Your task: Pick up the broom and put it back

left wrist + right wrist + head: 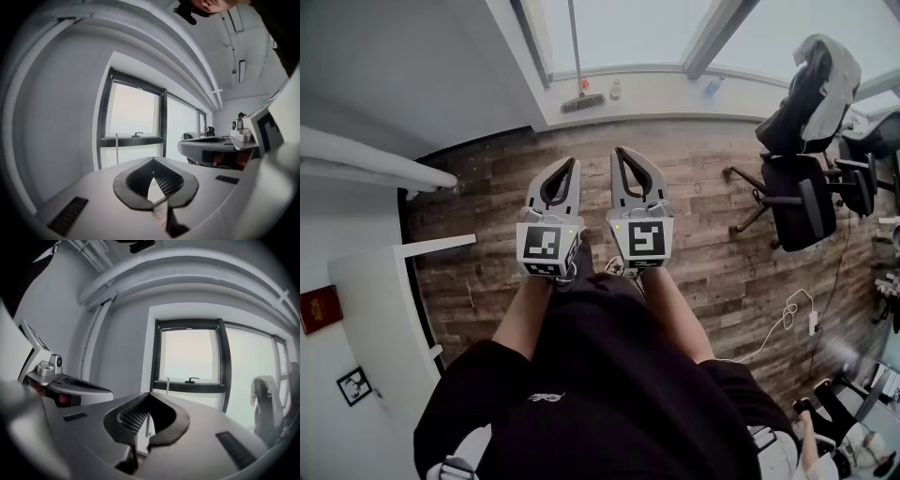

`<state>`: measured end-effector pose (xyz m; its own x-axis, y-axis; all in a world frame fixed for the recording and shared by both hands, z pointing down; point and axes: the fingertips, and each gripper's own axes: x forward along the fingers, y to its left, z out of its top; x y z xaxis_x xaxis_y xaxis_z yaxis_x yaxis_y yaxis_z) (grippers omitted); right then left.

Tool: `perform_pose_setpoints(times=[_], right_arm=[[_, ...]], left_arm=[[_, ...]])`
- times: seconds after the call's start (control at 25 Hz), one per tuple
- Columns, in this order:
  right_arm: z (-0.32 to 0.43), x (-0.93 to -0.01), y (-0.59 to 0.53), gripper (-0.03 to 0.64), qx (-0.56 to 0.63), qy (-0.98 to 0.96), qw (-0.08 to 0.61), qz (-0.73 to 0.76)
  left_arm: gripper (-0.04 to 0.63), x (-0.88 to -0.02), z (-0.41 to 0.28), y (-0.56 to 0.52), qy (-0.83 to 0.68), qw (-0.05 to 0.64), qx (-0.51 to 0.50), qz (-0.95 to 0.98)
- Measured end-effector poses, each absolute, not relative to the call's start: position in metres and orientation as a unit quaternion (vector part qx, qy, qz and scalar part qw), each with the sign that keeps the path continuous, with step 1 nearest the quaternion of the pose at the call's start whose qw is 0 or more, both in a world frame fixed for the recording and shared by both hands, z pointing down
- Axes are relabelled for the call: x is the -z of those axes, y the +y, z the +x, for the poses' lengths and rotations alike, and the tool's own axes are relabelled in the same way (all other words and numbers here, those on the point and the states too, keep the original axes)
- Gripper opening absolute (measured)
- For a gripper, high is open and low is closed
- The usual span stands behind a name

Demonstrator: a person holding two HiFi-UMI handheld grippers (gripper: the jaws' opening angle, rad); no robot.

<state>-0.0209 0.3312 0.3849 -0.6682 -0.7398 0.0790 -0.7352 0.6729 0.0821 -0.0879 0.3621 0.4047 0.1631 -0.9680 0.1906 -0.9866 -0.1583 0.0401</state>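
Left tongs (574,162) and right tongs (618,151) both shut, empty, well apart from broom (582,102) leaning at window (637,33): nothing done yet, pickup and putting back both left.

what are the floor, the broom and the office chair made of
Floor: brown wood-look planks with a matte finish. Grain and plank seams show, though it could be laminate or vinyl.
Broom: thin pale pole, likely metal or plastic. The dark head is too small to tell.
Office chair: black, seemingly a plastic frame with a fabric or mesh seat.
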Motion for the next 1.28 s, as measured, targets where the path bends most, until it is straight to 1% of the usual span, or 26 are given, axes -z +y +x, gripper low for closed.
perform_pose_setpoints(times=[0.4,0.56,0.68,0.84,1.04,1.2,1.28], right_arm=[[-0.078,-0.401,0.301,0.021,-0.014,-0.919,0.043,0.391],[-0.106,-0.42,0.279,0.021,-0.022,-0.915,0.056,0.4],[-0.127,-0.432,0.264,0.021,-0.024,-0.913,0.074,0.401],[-0.136,-0.442,0.236,0.021,-0.022,-0.901,0.095,0.423],[-0.143,-0.441,0.215,0.021,-0.01,-0.884,0.113,0.453],[-0.15,-0.448,0.21,0.021,0.002,-0.884,0.147,0.443],[-0.153,-0.452,0.21,0.021,0.001,-0.886,0.153,0.438]], left_arm=[[0.0,-0.423,-0.143,0.343,-0.652,0.095,-0.073,0.748],[0.0,-0.436,-0.179,0.33,-0.656,0.103,-0.079,0.743],[0.0,-0.449,-0.213,0.319,-0.66,0.121,-0.08,0.737],[0.0,-0.454,-0.245,0.294,-0.656,0.132,-0.072,0.74],[0.0,-0.456,-0.263,0.265,-0.63,0.141,-0.063,0.761],[0.0,-0.467,-0.265,0.258,-0.62,0.158,-0.053,0.767],[0.0,-0.476,-0.265,0.259,-0.62,0.171,-0.053,0.764]])
